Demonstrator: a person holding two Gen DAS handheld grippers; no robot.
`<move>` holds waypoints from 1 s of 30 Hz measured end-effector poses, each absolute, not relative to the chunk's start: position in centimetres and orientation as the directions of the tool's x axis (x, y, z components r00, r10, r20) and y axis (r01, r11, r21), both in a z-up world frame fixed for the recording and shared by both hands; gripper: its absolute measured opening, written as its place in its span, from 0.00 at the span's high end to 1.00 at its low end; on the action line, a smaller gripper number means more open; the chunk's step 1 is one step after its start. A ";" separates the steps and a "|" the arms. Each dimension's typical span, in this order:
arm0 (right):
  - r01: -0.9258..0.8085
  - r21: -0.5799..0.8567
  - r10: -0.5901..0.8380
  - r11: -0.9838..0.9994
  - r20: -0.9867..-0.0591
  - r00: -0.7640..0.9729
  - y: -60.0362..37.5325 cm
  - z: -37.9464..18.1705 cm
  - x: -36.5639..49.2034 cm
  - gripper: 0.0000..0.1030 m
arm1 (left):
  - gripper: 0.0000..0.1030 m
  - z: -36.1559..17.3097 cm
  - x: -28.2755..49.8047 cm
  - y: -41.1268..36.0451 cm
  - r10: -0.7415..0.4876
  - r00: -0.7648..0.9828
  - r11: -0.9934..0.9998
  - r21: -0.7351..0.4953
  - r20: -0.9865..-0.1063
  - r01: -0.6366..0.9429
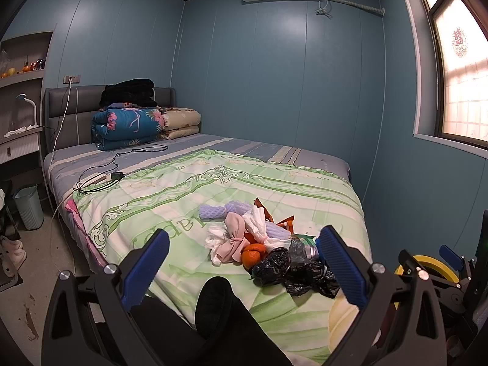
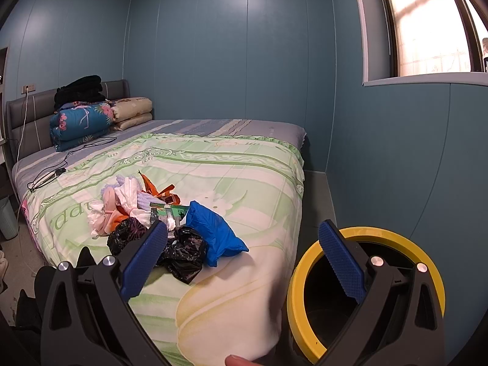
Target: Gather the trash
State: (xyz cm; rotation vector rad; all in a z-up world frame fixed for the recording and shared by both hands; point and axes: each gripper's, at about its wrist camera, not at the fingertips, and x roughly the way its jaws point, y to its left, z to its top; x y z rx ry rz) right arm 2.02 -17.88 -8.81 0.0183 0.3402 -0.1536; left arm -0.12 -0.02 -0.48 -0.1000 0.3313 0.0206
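A heap of trash lies on the green bedspread [image 1: 189,189] near the foot of the bed: crumpled white tissue [image 1: 254,221], pink cloth [image 1: 235,241], orange peel [image 1: 253,254], black plastic bags [image 1: 271,267] and purple foam netting [image 1: 213,212]. The right wrist view also shows a blue plastic bag [image 2: 213,235], the black bags [image 2: 183,251] and a green wrapper [image 2: 170,210]. A black bin with a yellow rim [image 2: 305,262] stands on the floor right of the bed. My left gripper [image 1: 244,268] is open above the heap. My right gripper [image 2: 244,259] is open between the heap and the bin.
Folded quilts [image 1: 128,125] and cables with a charger [image 1: 116,175] lie at the head of the bed. A light blue waste bin [image 1: 29,206] stands on the floor at the left. The blue wall and a window [image 2: 427,30] are on the right.
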 end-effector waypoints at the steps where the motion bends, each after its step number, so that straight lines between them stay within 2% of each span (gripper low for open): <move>1: 0.154 -0.008 -0.147 0.988 -0.333 0.931 -17.9 -8.8 2.0 0.08 | 0.08 -0.5 -0.2 0.0 0.004 0.945 0.995 -0.094 -0.326 -0.037; 30: 0.158 -0.004 -0.150 0.987 -0.337 0.930 -18.1 -8.8 2.1 0.08 | 0.08 -0.4 0.0 0.0 0.005 0.943 0.995 -0.093 -0.333 -0.038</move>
